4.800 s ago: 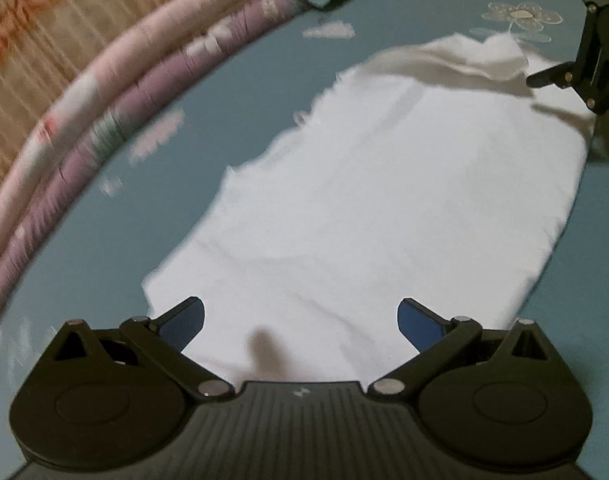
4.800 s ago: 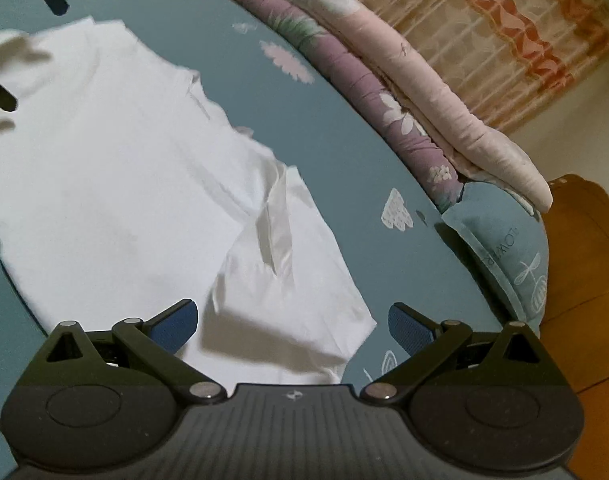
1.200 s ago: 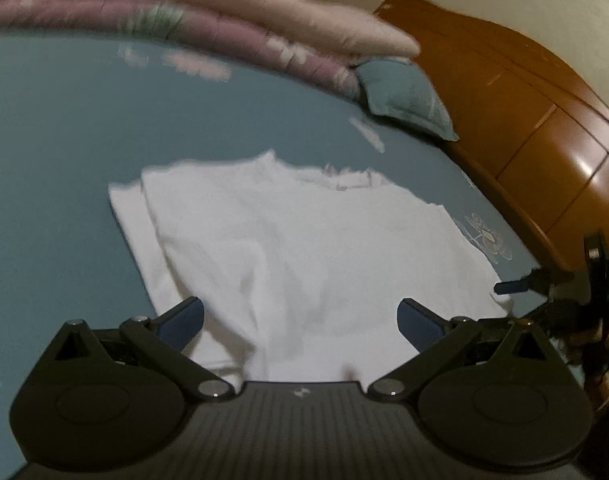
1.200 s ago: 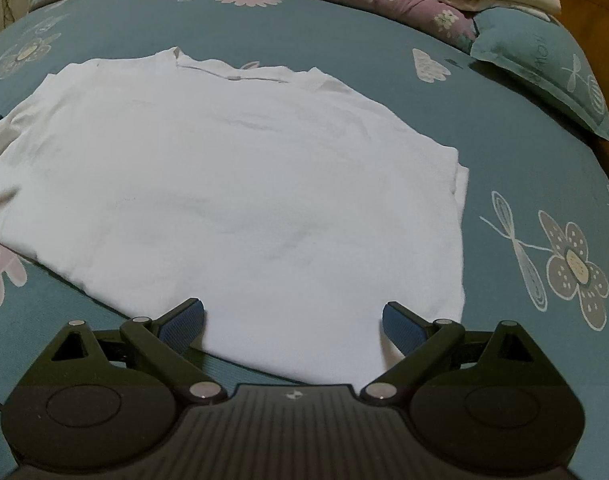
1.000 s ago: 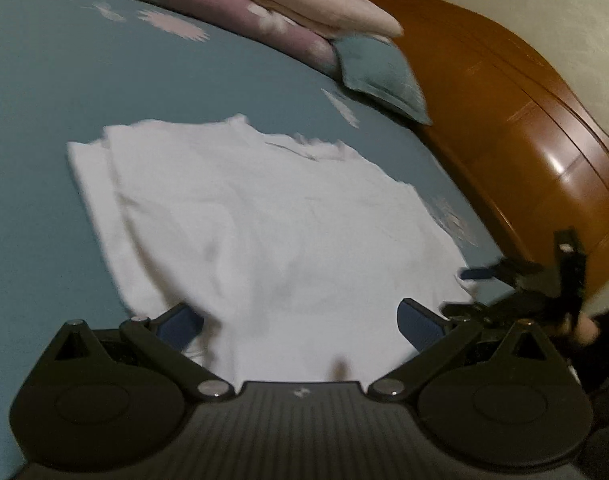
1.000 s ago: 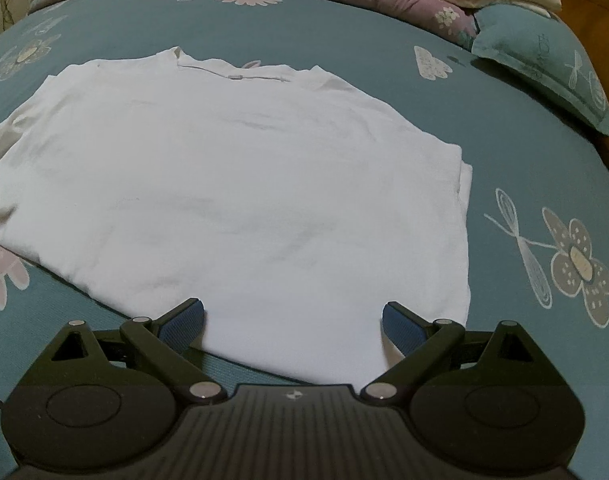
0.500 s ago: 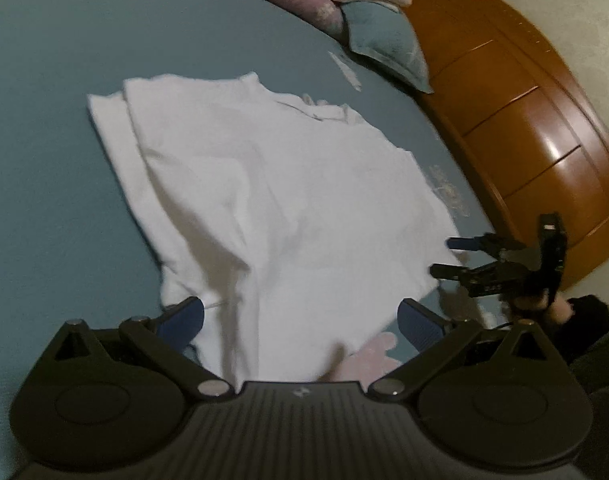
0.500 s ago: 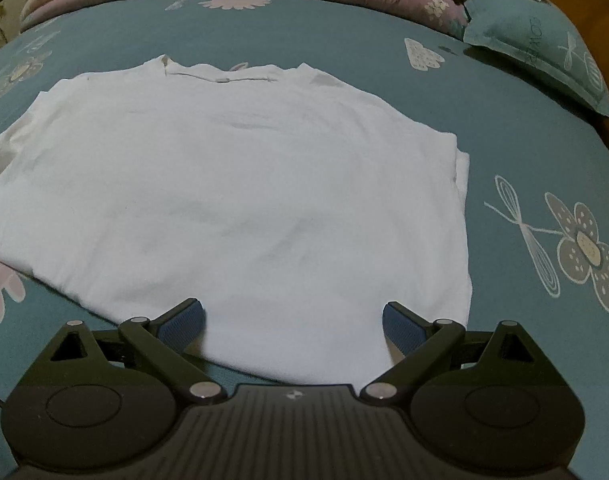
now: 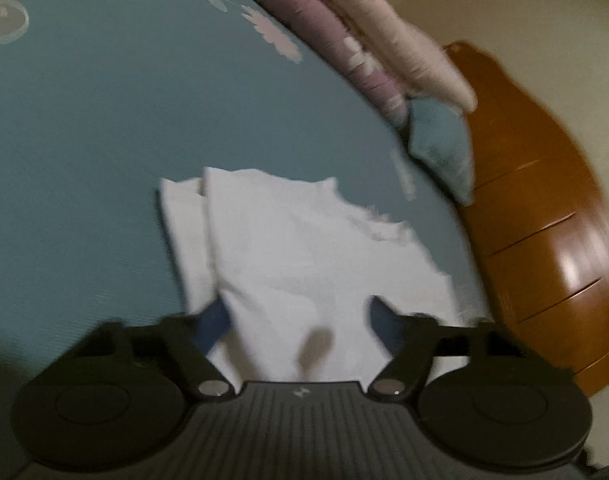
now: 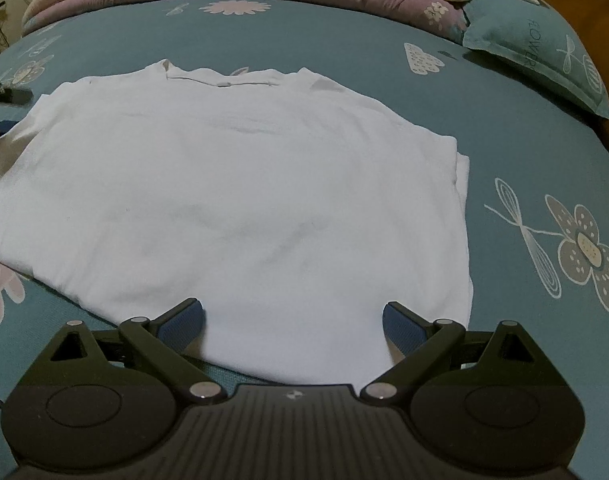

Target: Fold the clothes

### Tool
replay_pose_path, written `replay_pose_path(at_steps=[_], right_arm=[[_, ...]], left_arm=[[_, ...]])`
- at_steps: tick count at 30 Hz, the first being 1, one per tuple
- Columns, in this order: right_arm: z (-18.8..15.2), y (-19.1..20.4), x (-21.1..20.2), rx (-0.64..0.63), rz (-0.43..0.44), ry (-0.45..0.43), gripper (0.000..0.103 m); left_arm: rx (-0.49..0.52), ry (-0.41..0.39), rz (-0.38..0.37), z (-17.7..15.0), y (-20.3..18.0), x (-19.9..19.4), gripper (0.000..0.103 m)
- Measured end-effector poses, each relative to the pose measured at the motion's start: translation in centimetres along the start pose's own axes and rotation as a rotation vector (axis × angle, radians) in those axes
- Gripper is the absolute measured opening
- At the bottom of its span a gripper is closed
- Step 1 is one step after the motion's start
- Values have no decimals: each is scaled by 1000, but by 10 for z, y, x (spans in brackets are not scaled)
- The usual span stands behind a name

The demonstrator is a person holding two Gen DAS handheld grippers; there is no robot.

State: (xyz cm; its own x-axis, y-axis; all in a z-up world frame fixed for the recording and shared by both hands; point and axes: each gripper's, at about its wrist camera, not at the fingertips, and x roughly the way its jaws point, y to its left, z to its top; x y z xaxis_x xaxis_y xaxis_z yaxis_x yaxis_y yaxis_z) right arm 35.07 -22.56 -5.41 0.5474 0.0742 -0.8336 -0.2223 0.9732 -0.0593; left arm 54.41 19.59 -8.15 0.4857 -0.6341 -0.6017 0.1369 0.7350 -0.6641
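Two tongs work the white T-shirt [image 10: 232, 200] lying flat on the bed [image 10: 524, 128]: left tongs [image 9: 298, 320] are closing around its near edge, so gather both layers; right tongs [image 10: 292, 320] gape empty over the hem.

The left gripper [image 9: 298, 318] points forward and downward, its two blue-padded fingers [image 9: 213, 320] partly spread and closing, with white cloth lying between them; the blur hides whether the pads press on it. The right gripper [image 10: 294, 322] tilts more steeply down, its fingers [image 10: 182, 324] spread wide and low over the near edge of the cloth, the pads clear of each other.
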Motion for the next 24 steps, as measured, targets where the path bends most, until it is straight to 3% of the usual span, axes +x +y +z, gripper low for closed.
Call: replay_pose_path(at_steps=[1, 2, 3, 5, 7, 10, 12, 14, 16, 18, 24], right_arm=[[-1, 0, 0, 0, 1, -2, 99], [-1, 0, 0, 1, 2, -2, 100], [-1, 0, 0, 2, 3, -3, 100], [-2, 0, 0, 0, 4, -4, 100], [-4, 0, -1, 0, 6, -5, 100], [-4, 0, -1, 0, 6, -7, 100], [-3, 0, 0, -1, 5, -8, 100], [-3, -1, 0, -4, 6, -10, 101], [-2, -1, 1, -3, 7, -12, 101], [-2, -2, 1, -3, 7, -15, 101], [-8, -9, -1, 21, 17, -25, 101]], left_arm=[[21, 1, 46, 0, -2, -1, 22], [44, 3, 97, 0, -4, -2, 11], [61, -3, 134, 0, -5, -3, 4], [89, -19, 189, 2, -7, -9, 4], [119, -24, 243, 2, -11, -14, 11], [177, -34, 342, -2, -26, -25, 11], [268, -56, 407, -11, -47, -34, 15], [356, -70, 385, -23, -67, -41, 30], [438, -63, 331, -41, -84, -37, 65], [497, -9, 319, -60, -94, -25, 69], [382, 76, 401, -101, -81, -36, 68]])
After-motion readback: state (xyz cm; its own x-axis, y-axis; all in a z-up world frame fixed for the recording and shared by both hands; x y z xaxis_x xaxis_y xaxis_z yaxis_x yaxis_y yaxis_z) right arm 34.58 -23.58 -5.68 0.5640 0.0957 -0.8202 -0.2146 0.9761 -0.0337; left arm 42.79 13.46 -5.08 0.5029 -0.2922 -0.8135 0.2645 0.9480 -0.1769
